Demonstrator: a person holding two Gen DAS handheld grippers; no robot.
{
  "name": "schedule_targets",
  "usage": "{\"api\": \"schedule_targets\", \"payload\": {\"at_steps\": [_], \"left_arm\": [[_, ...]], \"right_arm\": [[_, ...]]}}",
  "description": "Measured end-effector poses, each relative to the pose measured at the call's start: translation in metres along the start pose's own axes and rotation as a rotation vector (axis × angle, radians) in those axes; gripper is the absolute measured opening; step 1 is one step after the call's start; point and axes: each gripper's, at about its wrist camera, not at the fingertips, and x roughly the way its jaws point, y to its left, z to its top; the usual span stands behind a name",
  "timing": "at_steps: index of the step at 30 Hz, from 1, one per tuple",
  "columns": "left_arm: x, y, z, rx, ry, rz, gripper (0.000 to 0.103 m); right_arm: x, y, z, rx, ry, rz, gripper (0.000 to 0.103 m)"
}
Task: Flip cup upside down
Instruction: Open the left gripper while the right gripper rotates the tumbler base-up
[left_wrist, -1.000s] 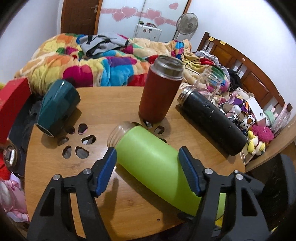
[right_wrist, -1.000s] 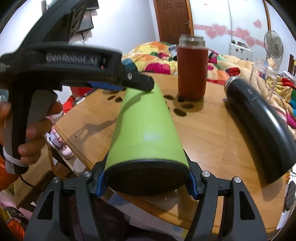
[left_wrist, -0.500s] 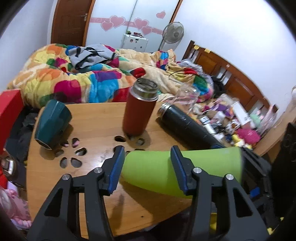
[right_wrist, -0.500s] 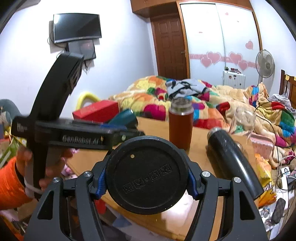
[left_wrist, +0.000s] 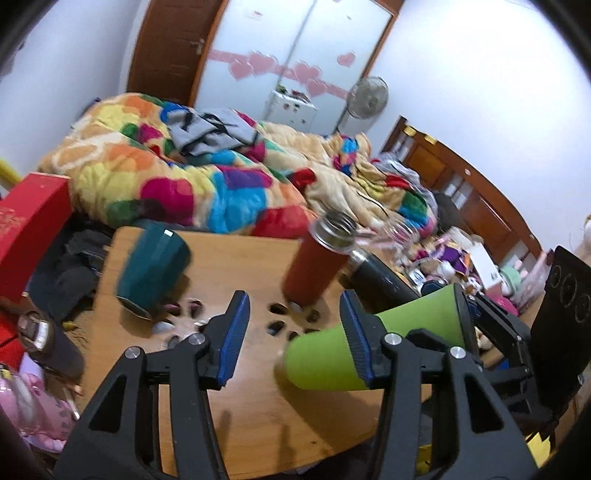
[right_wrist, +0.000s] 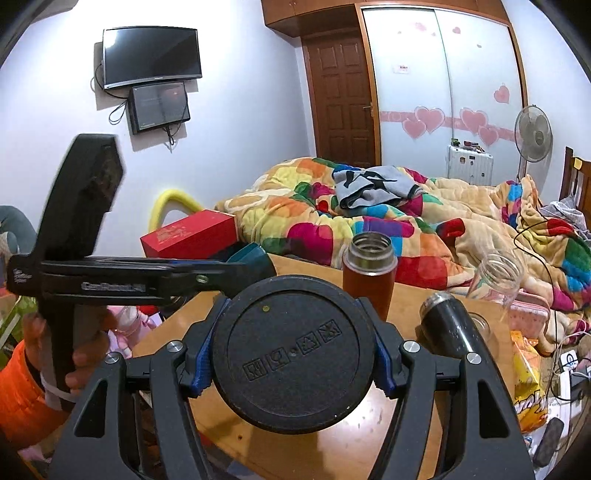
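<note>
Above the counter, the green cup is held on its side.
In the left view, the left gripper is seen wide open, empty, the cup just right of it. In the right view, the cup's black base is clamped by the right gripper.

Lime-green plastic cup is hanging sideways above the round wooden bench, base gripped in the right tool, lying right of the left tool. Rust-red steel flask is standing mid-bench; black flask is lying right of it; teal mug is tilting far left. Bed with patchwork quilt is sitting behind.
</note>
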Motion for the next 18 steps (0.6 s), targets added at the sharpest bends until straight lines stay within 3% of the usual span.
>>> {"api": "schedule_targets", "payload": {"at_steps": [18], "left_arm": [[-0.021, 0.042, 0.004, -0.036, -0.049, 0.071, 0.051]], "right_arm": [[0.057, 0.041, 0.044, -0.106, 0.071, -0.076, 0.063]]}}
